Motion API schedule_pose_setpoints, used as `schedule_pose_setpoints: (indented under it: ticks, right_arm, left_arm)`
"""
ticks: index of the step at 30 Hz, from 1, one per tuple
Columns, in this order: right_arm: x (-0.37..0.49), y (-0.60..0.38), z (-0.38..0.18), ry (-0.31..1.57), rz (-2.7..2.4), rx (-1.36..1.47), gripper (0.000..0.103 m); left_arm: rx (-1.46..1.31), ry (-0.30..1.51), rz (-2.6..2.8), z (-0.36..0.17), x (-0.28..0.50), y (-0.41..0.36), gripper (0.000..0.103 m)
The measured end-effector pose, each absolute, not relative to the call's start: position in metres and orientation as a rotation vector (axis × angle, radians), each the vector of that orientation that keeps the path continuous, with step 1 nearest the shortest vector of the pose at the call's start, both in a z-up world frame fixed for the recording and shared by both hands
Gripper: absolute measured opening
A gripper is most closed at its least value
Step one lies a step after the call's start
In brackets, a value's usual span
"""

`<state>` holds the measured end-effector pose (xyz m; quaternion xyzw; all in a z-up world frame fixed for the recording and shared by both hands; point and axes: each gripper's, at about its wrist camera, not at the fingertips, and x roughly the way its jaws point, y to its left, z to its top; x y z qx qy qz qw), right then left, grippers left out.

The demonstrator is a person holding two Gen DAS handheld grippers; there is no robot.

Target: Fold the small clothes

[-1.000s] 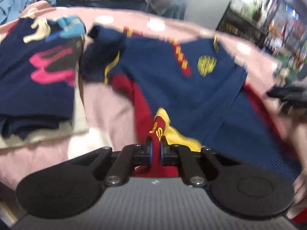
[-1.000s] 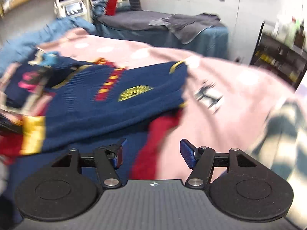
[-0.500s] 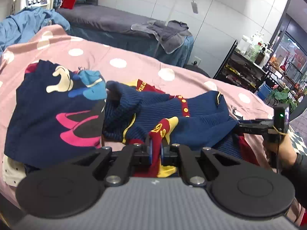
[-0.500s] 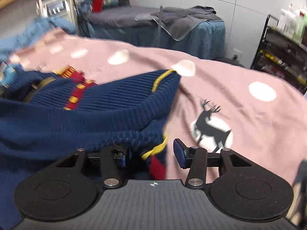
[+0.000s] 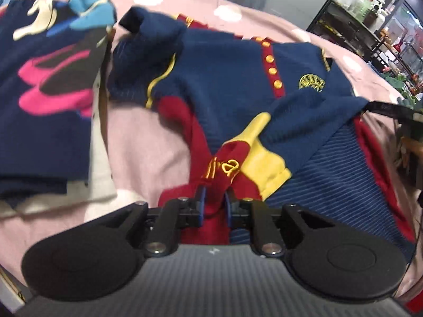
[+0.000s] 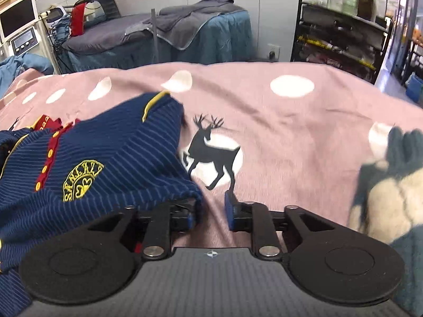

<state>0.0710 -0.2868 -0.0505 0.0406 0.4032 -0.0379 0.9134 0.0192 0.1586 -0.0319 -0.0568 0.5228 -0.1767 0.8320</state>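
Observation:
A small navy ribbed sweater with red button placket, yellow trim and a yellow crest lies on the pink dotted blanket. My left gripper is shut on its red and yellow cuff. In the right wrist view the sweater lies at the left, its edge draped over my left finger. My right gripper is open, with bare blanket between the fingers. The right gripper also shows at the right edge of the left wrist view.
A folded navy garment with pink and blue print lies on a white one at the left. A teal and cream fluffy garment lies at the right. A treatment bed and a black trolley stand beyond the blanket.
My left gripper has come down toward the blanket with the cuff, laying the sleeve over the sweater. My right gripper has opened wider and the sweater edge has slipped out from between its fingers.

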Motion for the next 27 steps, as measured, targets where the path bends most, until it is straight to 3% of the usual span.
schedule_pose_setpoints:
  ticks: [2,4,5,6,12,17,22,27]
  right_arm:
    - [0.064,-0.282,-0.041,0.811,-0.102,0.068,0.083]
    - [0.055,-0.278,-0.031,0.786,-0.097,0.073,0.102]
    - [0.048,-0.277,-0.027,0.778,-0.079,0.088,0.103]
    - [0.042,-0.276,-0.024,0.774,-0.060,0.104,0.103]
    - [-0.012,-0.244,-0.013,0.751,0.188,0.259,0.103]
    - [-0.033,-0.171,-0.031,0.888,0.557,0.473,0.103]
    - [-0.032,-0.083,-0.058,0.957,0.741,0.460,0.102]
    - [-0.014,-0.031,-0.085,0.975,0.707,0.468,0.085]
  left_arm:
    - [-0.147,1.096,-0.350,-0.032,0.016,0.167,0.022]
    - [-0.173,1.064,-0.304,-0.028,0.014,0.178,0.051]
    - [-0.173,1.049,-0.275,-0.025,0.014,0.182,0.075]
    - [-0.164,1.036,-0.238,-0.023,0.012,0.187,0.088]
    - [-0.192,1.046,-0.237,-0.022,0.014,0.199,0.088]
    - [-0.197,1.068,-0.221,-0.031,0.006,0.200,0.088]
    - [-0.244,1.049,-0.144,-0.028,-0.013,0.218,0.091]
    - [-0.170,1.042,-0.072,-0.028,-0.030,0.232,0.095]
